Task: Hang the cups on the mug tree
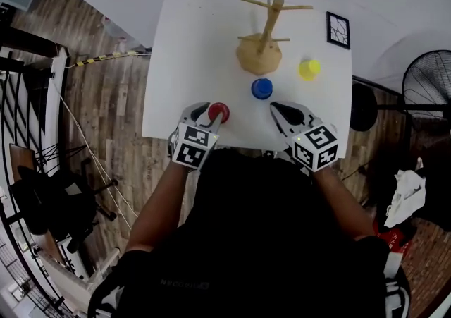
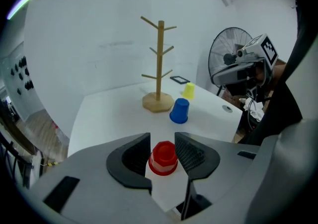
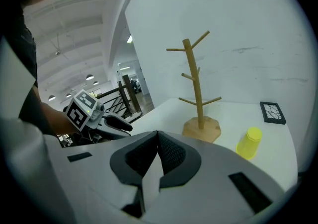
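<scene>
The mug tree point(image 1: 261, 52) is standing upright on its wooden base toward the far side of the white surface point(image 1: 190, 63), and all three cups are sitting on the surface around it. The blue cup point(image 1: 261, 88) is resting mouth down just in front of the tree's base, on the person's side. The yellow cup point(image 1: 309, 68) is standing to the right of the base, a little apart from it. The red cup point(image 2: 163, 159) is sitting mouth down farther from the tree than the blue one, to its near left and close to the surface's near edge. The left tongs point(image 2: 163, 141) are spread and are straddling the red cup, one pad on either side of it, without squeezing it. The right tongs point(image 3: 158, 141) are pressed together with nothing in them, and are hovering over the near edge, to the near right of the tree. A small dark-framed picture point(image 1: 337, 29) is lying flat well to the tree's right, near the surface's right edge.
</scene>
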Demonstrator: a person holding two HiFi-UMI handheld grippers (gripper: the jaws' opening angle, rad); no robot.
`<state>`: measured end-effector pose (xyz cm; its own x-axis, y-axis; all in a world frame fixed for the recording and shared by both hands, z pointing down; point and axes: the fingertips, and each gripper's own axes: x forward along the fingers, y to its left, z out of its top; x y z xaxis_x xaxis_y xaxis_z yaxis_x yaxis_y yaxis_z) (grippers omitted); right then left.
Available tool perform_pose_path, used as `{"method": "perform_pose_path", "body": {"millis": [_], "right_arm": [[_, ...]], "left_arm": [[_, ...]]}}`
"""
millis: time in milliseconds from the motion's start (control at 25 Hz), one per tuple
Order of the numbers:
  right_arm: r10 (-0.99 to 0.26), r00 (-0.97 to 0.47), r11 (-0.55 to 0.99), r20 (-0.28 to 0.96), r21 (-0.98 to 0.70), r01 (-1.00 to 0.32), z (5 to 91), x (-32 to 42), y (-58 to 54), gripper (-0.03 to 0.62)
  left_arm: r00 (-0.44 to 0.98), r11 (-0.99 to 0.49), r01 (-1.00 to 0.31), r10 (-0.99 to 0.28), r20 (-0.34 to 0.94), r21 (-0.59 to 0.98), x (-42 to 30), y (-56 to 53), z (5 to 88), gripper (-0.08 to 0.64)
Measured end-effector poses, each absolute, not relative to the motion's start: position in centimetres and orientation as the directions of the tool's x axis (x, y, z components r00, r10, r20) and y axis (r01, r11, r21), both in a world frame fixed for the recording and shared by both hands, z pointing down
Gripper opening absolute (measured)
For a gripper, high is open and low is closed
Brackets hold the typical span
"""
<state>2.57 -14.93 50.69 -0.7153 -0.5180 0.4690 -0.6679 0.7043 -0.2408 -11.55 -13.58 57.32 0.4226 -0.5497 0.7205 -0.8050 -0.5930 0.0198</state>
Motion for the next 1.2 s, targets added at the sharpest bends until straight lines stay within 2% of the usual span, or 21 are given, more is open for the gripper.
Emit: {"method": "perform_pose_path", "body": {"millis": [160, 640, 960, 1200], "right_arm": [[-0.512, -0.724, 0.708, 0.463, -0.250, -0.661, 50.4, 2.7, -14.7, 0.006], [-0.540, -0.706, 0.677, 0.458, -0.263, -0.687, 50.9, 4.1, -14.4, 0.006], [-0.566, -0.685, 0.654, 0.458, -0.256, -0.712, 50.7, 5.0, -14.0, 0.006], [-0.578, -0.681, 0.647, 0.450, -0.256, -0.718, 50.6, 5.0, -13.6, 0.006]], "left_arm": [[0.401, -0.567, -0.822, -0.521, 0.753, 0.046, -11.6, -13.4, 58.6, 0.188], [0.339, -0.639, -0.769, -0.415, 0.844, -0.005, -11.1, -12.8, 63.1, 0.266], [0.304, -0.634, -0.773, -0.425, 0.852, -0.041, -11.6, -13.1, 63.9, 0.252], [0.343, -0.616, -0.787, -0.479, 0.808, -0.031, -11.6, -14.3, 61.4, 0.249]]}}
